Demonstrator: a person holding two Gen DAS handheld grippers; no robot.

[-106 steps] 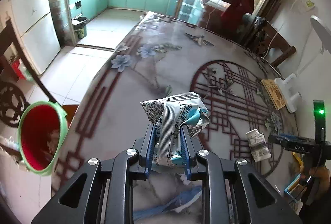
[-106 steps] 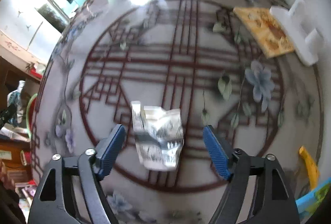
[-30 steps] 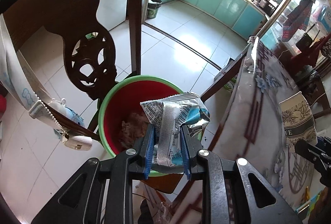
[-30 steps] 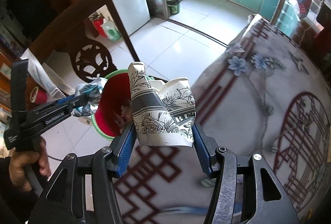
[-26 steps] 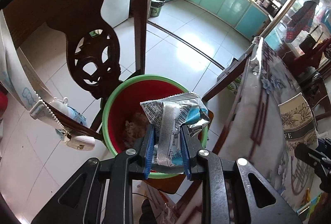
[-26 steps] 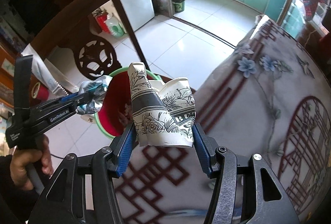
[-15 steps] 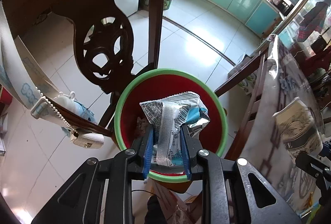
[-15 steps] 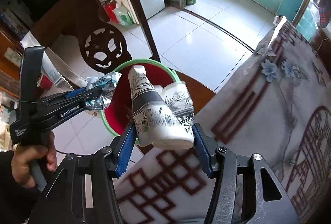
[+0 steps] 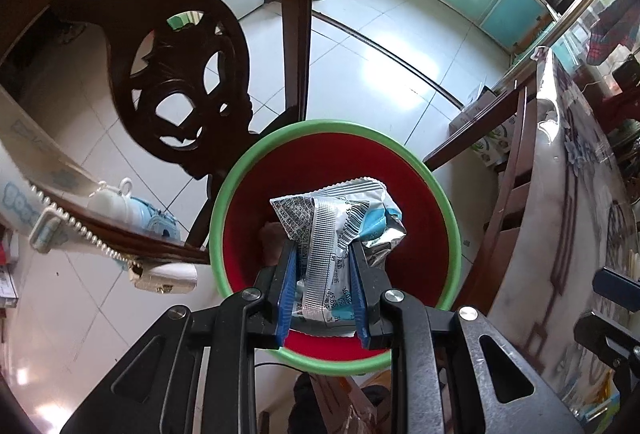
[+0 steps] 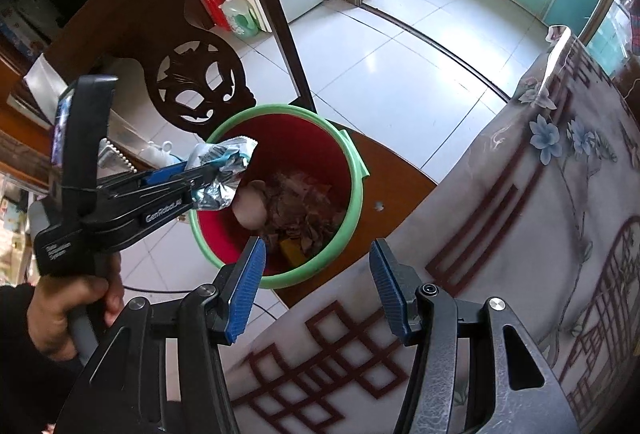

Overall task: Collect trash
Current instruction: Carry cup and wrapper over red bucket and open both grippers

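Where the person's hand (image 10: pixel 72 298) grips the handle at the left of the right wrist view, the left gripper (image 9: pixel 322 266) is pressed onto a crumpled foil snack wrapper (image 9: pixel 338 230), blue and silver, and holds it directly above the mouth of the red bucket (image 10: pixel 280 193) with the green rim. Judgement: the step in hand is disposal; the wrapper is over the target and not yet let go. Its next move calls only for parting the jaws while they hang inside the rim line, so that the wrapper falls among the scraps already lying in the bucket.

Further right, the right gripper (image 10: pixel 316 286) stands spread with nothing between its blue pads, above the edge of the patterned table (image 10: pixel 520 234) and just beside the bucket. No paper cup can be seen in either view.

Writing: the left tool's arm reads "GenRobot.AI"; smaller lettering on its body is not legible. The wrapper carries a barcode and fine print with digits, too small to read reliably.
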